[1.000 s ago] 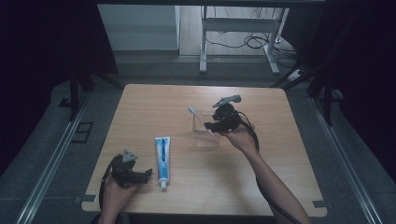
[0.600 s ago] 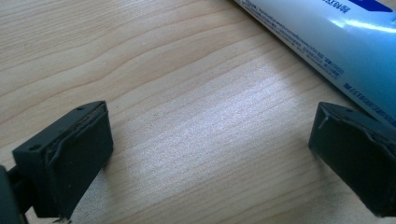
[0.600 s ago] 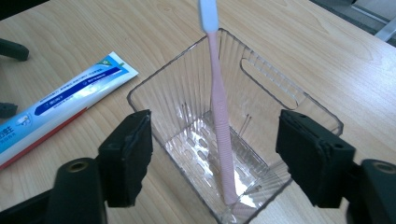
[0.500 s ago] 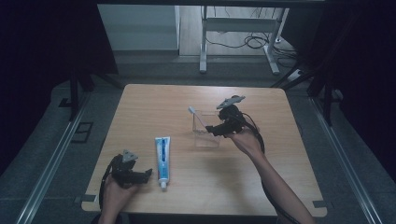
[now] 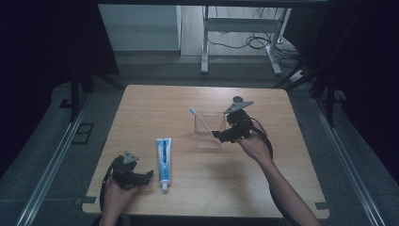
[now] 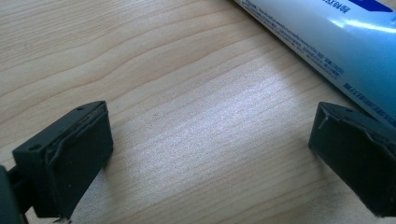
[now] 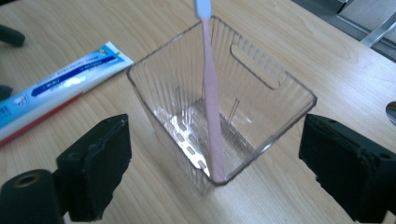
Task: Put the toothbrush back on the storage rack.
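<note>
Wooden desk (image 5: 282,188), seen from above. Clear ribbed plastic holder (image 5: 208,129) stands upright near the desk's middle, slightly toward the far side. Pink toothbrush (image 5: 201,123) stands inside it, foot in a bottom corner, white head leaning out over the rim toward the left. In the right gripper view the holder (image 7: 275,93) shows a slotted floor and a handle cut-out in one wall; the toothbrush (image 7: 211,107) runs up along a wall, head past the rim.

Toothpaste tube (image 5: 163,157), blue and white, lies flat on the near left part of the desk, cap end toward the person.

Right gripper (image 5: 217,135) held just beside the holder's right side, jaws wide apart, nothing between them; in its own view the holder sits ahead between the jaws, not touched.

Left gripper (image 5: 149,174) low over the desk near the front-left edge, just left of the tube's cap end. Jaws wide apart, bare wood between them; the tube (image 6: 327,42) passes close by one jaw.
</note>
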### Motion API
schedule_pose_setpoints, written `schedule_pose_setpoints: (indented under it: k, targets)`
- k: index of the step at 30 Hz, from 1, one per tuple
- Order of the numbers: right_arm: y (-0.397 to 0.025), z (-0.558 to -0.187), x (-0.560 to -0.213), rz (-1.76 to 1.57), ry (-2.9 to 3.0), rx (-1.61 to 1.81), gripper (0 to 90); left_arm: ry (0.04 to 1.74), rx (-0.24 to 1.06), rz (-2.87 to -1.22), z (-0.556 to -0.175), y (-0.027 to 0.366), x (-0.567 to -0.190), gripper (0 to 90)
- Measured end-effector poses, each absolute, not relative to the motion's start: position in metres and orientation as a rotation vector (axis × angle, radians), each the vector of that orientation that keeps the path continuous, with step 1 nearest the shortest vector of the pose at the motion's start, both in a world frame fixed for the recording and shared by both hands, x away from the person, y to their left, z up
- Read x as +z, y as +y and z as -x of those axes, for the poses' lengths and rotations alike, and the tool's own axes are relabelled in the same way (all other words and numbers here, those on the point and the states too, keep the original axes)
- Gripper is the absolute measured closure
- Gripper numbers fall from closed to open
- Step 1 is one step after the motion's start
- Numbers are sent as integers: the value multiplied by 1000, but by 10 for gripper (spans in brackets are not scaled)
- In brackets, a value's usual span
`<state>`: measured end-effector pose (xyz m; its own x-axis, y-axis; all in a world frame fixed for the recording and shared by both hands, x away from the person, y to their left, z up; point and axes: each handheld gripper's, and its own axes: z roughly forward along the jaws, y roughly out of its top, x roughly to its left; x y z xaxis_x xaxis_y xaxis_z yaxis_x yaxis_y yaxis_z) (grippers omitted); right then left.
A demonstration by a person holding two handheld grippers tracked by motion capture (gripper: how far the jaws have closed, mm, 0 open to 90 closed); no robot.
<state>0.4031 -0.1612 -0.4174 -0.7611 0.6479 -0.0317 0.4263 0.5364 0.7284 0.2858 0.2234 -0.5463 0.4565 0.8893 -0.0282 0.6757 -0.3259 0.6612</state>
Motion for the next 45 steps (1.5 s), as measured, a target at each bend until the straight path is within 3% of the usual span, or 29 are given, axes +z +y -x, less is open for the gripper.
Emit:
schedule_pose_setpoints:
  k: [7,45]
  targets:
    - [-167,-396,-423,-876,2498,997,0,1301,457,-2102,-286,223,-546,0]
    - [-217,-362,-452,-921,2477,939,0,1305,456,-2100,-286,223,-546,0]
